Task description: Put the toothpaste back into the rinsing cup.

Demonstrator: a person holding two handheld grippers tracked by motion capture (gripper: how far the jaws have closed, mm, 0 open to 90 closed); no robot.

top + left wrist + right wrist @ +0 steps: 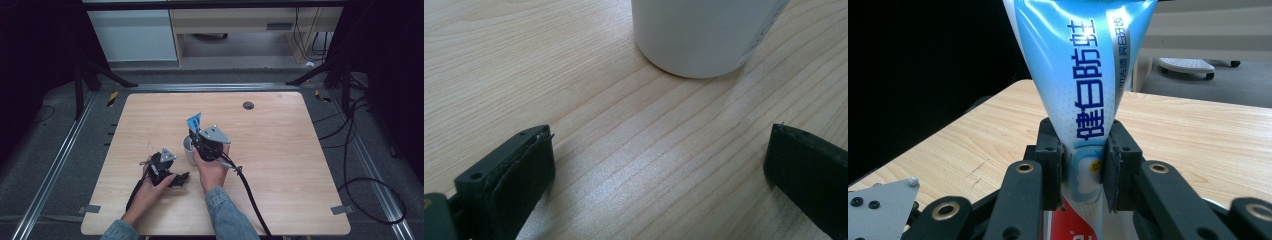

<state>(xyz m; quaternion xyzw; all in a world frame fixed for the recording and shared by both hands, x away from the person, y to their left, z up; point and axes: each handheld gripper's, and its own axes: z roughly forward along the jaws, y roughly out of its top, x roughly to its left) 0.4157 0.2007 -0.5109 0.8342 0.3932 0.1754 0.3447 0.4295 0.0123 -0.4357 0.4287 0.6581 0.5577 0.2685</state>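
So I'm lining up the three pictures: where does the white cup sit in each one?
High view: the white cup stands mid-table, just left of the right gripper.
Left gripper view: its lower wall rises at top centre, beyond the open jaws.
Right gripper view: I can't make it out; the toothpaste tube stands in front.
Shared landmark: the wooden table.

The cup [704, 35] stands just ahead of the left gripper [659, 165], bare worktop [280, 150] between its spread fingers [519, 170]. The worktop's far and right parts lie open.
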